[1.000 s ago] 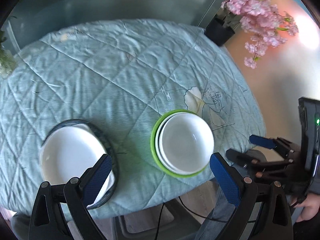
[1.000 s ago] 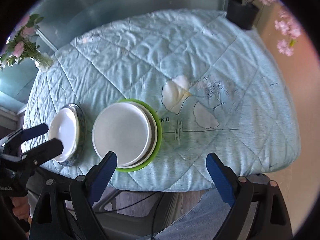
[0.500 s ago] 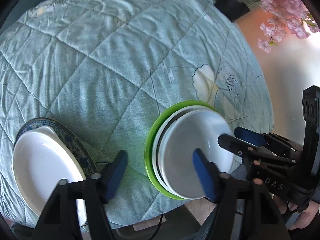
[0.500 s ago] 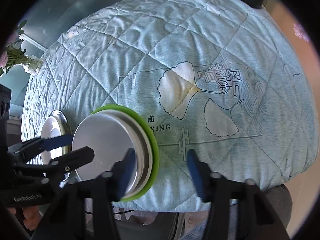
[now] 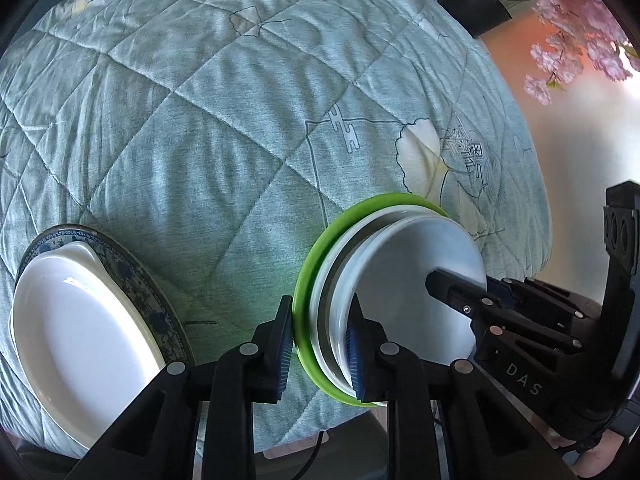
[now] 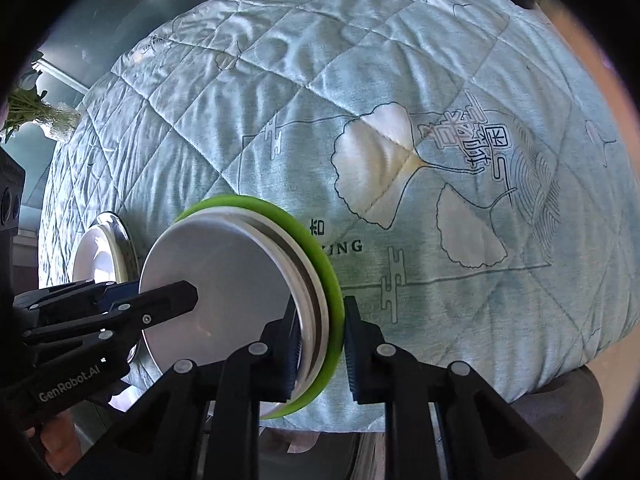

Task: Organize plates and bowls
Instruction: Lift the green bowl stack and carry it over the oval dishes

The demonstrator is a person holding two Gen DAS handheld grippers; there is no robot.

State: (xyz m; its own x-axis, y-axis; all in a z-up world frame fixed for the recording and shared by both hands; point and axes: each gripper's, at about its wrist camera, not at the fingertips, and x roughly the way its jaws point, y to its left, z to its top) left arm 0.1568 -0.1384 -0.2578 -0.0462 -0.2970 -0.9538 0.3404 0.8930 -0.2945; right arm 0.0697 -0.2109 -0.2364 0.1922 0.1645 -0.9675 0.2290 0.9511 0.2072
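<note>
A stack of white plates (image 5: 404, 280) on a green plate (image 5: 310, 280) sits near the table's front edge; it also shows in the right wrist view (image 6: 224, 276). My left gripper (image 5: 318, 344) is shut on the stack's left rim. My right gripper (image 6: 320, 344) is shut on its right rim, and shows in the left wrist view (image 5: 460, 292). A white oval dish (image 5: 76, 328) lies on a blue patterned plate (image 5: 132, 264) at the left.
The round table carries a pale blue quilted cloth (image 5: 240, 100) with a ginkgo print (image 6: 384, 160). A black pot with pink blossoms (image 5: 476, 4) stands at the far right. A small flower vase (image 6: 56, 124) stands at the far left.
Both grippers came down and forward to the green plate stack and closed on its opposite rims. The oval dish has not moved.
</note>
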